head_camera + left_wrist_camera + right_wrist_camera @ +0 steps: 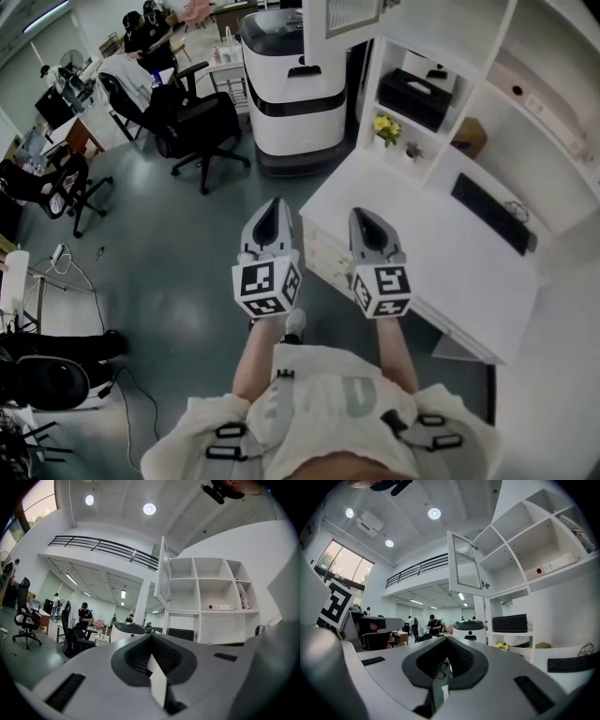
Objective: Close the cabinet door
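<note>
The cabinet door (464, 562) is a white frame with ribbed glass. It stands swung open from the top left of the white shelf unit (520, 550), high above the desk. The door also shows in the left gripper view (164, 573) and at the top of the head view (343, 19). Both grippers point level toward the shelf unit, well short of the door and below it. My left gripper (273, 208) (151, 638) is shut with nothing in it. Beside it, my right gripper (364, 217) (446, 641) is also shut and empty.
A white desk (422, 253) with a black keyboard (492, 214) lies ahead on the right. Yellow flowers (385, 127) sit in a lower shelf bay. A white wheeled machine (292, 89) stands left of the shelves. Black office chairs (192, 127) and people are further left.
</note>
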### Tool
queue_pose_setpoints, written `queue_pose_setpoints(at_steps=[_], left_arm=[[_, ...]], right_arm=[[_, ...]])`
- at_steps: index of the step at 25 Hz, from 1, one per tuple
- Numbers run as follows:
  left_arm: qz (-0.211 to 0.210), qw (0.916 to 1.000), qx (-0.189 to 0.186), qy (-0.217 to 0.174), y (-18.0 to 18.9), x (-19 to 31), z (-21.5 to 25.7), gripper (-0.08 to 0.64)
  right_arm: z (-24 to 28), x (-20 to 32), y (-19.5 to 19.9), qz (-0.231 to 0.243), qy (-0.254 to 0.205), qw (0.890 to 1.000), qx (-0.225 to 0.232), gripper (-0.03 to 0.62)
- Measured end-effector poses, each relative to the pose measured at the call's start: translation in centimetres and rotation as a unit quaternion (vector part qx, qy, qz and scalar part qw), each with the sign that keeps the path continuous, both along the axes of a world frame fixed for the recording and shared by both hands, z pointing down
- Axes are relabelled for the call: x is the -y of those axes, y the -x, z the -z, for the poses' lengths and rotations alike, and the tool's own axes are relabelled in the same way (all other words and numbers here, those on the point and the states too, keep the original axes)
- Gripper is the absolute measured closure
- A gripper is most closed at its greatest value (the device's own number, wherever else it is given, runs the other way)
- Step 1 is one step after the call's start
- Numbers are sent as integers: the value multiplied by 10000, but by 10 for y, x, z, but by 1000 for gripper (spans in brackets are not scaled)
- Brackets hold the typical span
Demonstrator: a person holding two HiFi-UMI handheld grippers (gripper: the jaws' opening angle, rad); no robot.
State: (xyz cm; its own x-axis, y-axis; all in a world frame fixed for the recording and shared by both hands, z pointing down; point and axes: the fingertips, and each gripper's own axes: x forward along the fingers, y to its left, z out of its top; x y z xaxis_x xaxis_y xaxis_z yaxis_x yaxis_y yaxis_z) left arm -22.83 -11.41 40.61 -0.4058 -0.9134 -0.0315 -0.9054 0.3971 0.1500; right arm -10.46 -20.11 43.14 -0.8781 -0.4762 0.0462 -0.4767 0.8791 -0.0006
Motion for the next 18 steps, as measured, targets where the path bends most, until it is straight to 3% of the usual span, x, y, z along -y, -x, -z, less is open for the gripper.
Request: queue_pose_setpoints(at_steps=[7, 13, 15, 18], left_arm=[[129, 9999, -28, 77, 10, -4, -7, 555], [215, 9997, -33, 76, 19, -5, -8, 555], [233, 9997, -18, 63, 21, -5, -8, 555], [238, 9997, 19, 114, 23, -3, -8, 555]], right_arm=[[-8, 2, 7, 208, 141, 9997, -9, 584], [-23, 5, 15, 361, 305, 9986, -226, 342], [-29, 7, 16, 333, 362, 9984, -290, 298], [-30, 8, 18, 372, 372, 9980, -360, 282]])
